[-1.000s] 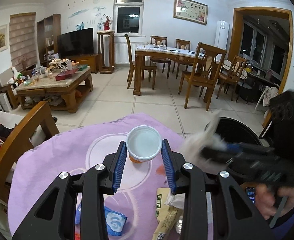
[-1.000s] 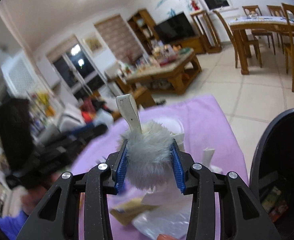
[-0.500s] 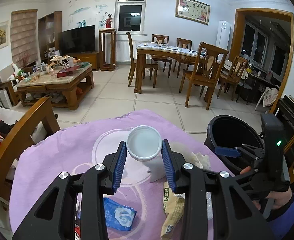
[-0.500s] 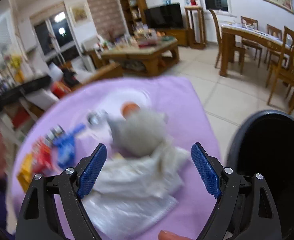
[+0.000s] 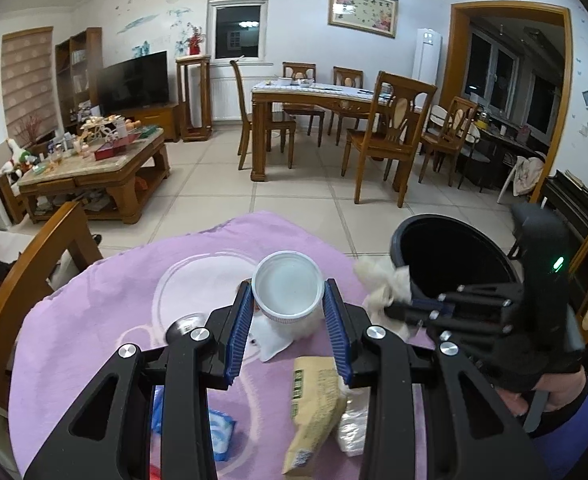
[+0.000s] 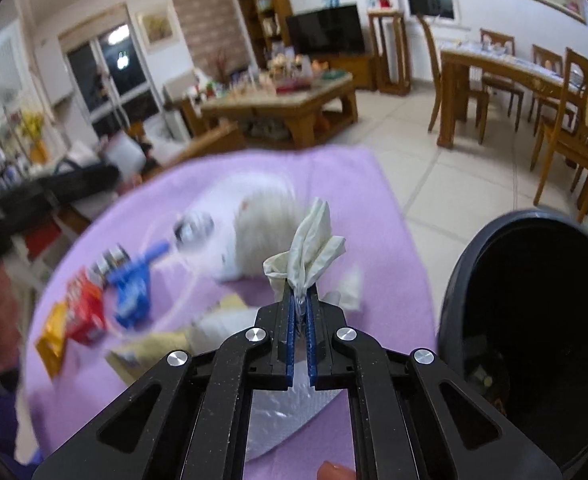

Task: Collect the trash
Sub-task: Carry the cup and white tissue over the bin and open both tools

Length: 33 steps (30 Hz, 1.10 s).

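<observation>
My left gripper [image 5: 288,307] is shut on a white plastic cup [image 5: 287,290], held above the purple tablecloth [image 5: 125,304]. My right gripper [image 6: 301,300] is shut on a crumpled white tissue [image 6: 310,244], just left of the black trash bin [image 6: 534,320]. In the left wrist view the right gripper [image 5: 394,308] holds the tissue [image 5: 378,280] at the rim of the bin [image 5: 450,256]. A fluffy white thing [image 6: 265,208] lies on the cloth ahead.
On the cloth lie a tan packet [image 5: 314,404], a blue wrapper [image 5: 217,432], a clear plastic bag [image 6: 285,412], red and orange packets [image 6: 81,312] and a metal lid [image 5: 183,326]. A wooden chair back [image 5: 25,280] stands at the left.
My right gripper let go of the fluffy thing, opened, then shut on the white tissue and lifted it near the bin. My left gripper kept hold of the cup.
</observation>
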Available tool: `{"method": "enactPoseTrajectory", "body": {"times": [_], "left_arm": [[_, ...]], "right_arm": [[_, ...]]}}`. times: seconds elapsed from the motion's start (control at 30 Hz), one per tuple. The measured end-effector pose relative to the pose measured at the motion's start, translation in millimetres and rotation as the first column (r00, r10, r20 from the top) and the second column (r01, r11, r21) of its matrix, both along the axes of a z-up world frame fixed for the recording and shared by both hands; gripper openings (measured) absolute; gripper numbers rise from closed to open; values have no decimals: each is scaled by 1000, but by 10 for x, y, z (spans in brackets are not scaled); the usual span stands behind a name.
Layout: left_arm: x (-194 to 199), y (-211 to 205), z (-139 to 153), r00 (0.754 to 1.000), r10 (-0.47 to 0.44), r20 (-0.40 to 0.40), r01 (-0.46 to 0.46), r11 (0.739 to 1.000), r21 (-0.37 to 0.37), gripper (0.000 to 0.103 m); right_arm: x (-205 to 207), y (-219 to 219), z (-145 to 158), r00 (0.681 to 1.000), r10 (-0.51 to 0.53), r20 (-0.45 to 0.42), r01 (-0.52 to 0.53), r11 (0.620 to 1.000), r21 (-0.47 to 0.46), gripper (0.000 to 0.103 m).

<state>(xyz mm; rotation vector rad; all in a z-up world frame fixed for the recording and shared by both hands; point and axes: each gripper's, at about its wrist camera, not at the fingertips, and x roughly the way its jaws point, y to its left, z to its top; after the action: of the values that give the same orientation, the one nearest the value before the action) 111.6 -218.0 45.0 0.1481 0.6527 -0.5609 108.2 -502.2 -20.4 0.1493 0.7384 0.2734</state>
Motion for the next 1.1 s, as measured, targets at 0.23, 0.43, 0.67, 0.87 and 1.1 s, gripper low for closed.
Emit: {"method": "enactPoseTrajectory", "body": {"times": [0.23,0.43,0.67,0.87,1.1], "left_arm": [[-146,-483,44,996,-77,35,76,997,8,36],[-258,-1072,-13,984,-173,38,173,985,13,36],[-314,-1709,-268,961,-275,-16,275,961,5,36],[-239,-2152,-536,948,-307,-85,312,949,40,36],[-48,-2445,-838,942,-290,-168,307,948,86,36]], "right_arm": [[-296,-528,484,981,-124,152,111,990,93,6],[-513,-1203,550,950,-265,168,242,960,143,6],[-648,-1891,229,909,-407,93,392,908,144,6],[-606,-2208,-188,890,-456,-4,452,881,136,6],[-448,-2370,-588,874,-477,-95,486,864,132,6]]}}
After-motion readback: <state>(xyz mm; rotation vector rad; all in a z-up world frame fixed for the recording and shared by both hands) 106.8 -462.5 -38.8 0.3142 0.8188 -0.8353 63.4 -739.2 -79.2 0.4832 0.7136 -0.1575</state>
